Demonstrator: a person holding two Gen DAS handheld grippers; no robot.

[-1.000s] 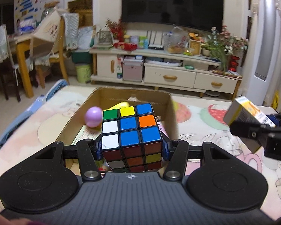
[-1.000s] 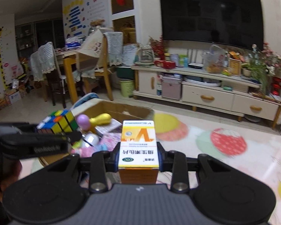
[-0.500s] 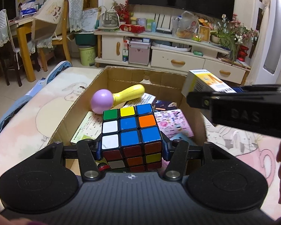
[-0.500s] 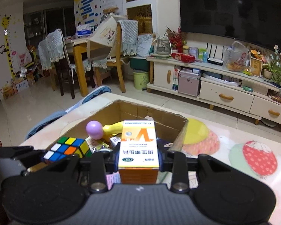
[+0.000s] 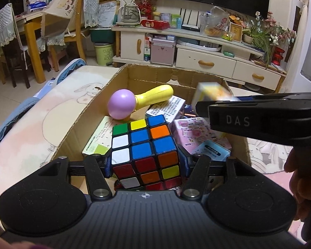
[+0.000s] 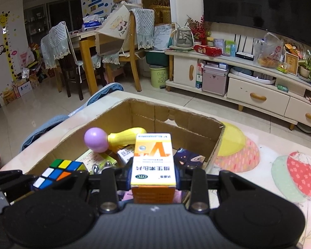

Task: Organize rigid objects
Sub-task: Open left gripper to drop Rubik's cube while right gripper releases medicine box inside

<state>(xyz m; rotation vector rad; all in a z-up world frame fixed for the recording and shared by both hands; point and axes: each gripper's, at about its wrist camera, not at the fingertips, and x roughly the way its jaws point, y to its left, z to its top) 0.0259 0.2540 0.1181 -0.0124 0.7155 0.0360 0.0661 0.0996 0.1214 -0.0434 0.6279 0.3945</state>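
A scrambled colour cube (image 5: 145, 151) sits tilted between the fingers of my left gripper (image 5: 145, 164), low over the near end of an open cardboard box (image 5: 93, 112). The jaws are opening, with a thin gap between each pad and the cube. My right gripper (image 6: 153, 176) is shut on an orange and white medicine box (image 6: 153, 159), held upright above the same cardboard box (image 6: 176, 114). In the left wrist view that gripper (image 5: 259, 118) reaches in from the right with the blurred medicine box (image 5: 211, 93). The cube (image 6: 58, 172) also shows at lower left in the right wrist view.
Inside the cardboard box lie a purple and yellow toy (image 5: 122, 105), a pink packet (image 5: 197, 132), a dark starry packet (image 6: 188, 157) and printed cartons. The box stands on a cartoon-print tablecloth (image 6: 280, 166). A person's hand (image 5: 300, 166) holds the right gripper.
My right gripper has carried the medicine box leftward to over the cardboard box. The left fingers have spread apart and the cube between them has tilted.
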